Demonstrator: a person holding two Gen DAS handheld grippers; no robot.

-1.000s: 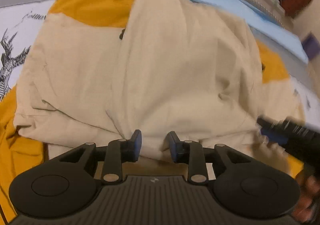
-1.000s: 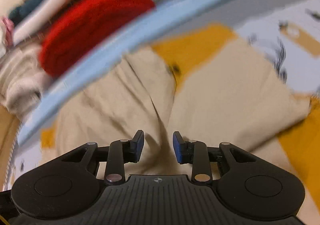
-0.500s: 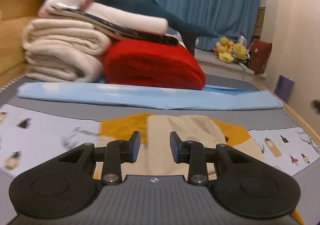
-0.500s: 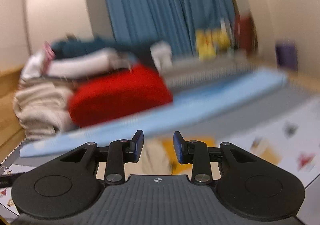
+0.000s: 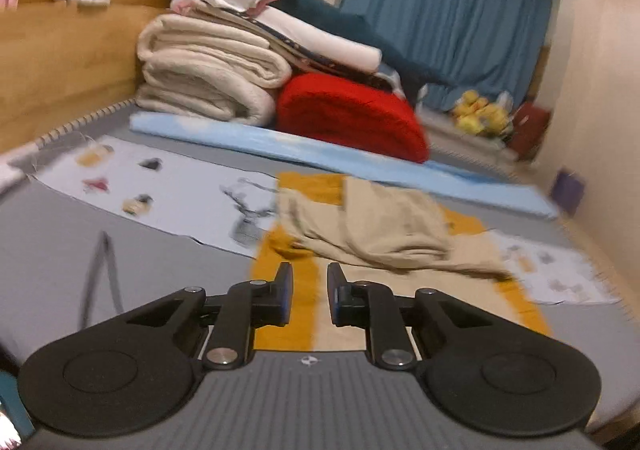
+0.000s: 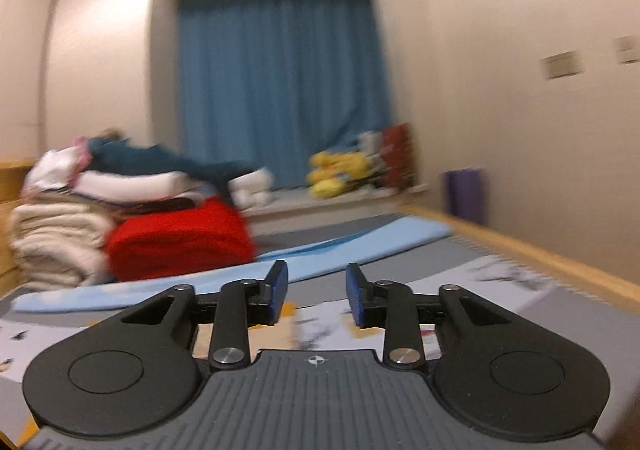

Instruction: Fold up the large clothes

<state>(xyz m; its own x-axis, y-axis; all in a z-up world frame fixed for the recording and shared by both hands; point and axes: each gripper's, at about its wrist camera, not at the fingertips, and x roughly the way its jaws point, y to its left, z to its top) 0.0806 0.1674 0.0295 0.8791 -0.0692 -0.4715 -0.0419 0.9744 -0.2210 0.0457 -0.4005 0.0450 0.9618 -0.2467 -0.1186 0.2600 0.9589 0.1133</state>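
Observation:
A beige garment [image 5: 376, 226] lies crumpled and partly folded on a mustard-yellow cloth [image 5: 296, 302] in the middle of the grey bed. In the left wrist view my left gripper [image 5: 308, 282] hangs above the near edge of that cloth, short of the garment. Its jaws are closing, with a gap and nothing between them. My right gripper [image 6: 316, 284] points almost level across the bed toward the curtain. Its jaws are closing too, still apart and empty. Only a sliver of beige and yellow cloth [image 6: 280, 316] shows beneath its fingers.
Folded cream blankets [image 5: 208, 78] and a red blanket [image 5: 348, 118] are stacked at the back, with a light blue folded sheet [image 5: 320, 154] in front. A printed white sheet [image 5: 160, 190] lies left. A wooden headboard [image 5: 60, 62], a blue curtain [image 6: 280, 82], plush toys [image 6: 340, 170] and a wooden bed rail [image 6: 540, 254] border the area.
Both grippers have pulled back and risen from right over the beige garment, tilting up so the room shows. The left jaws stand closer together than before.

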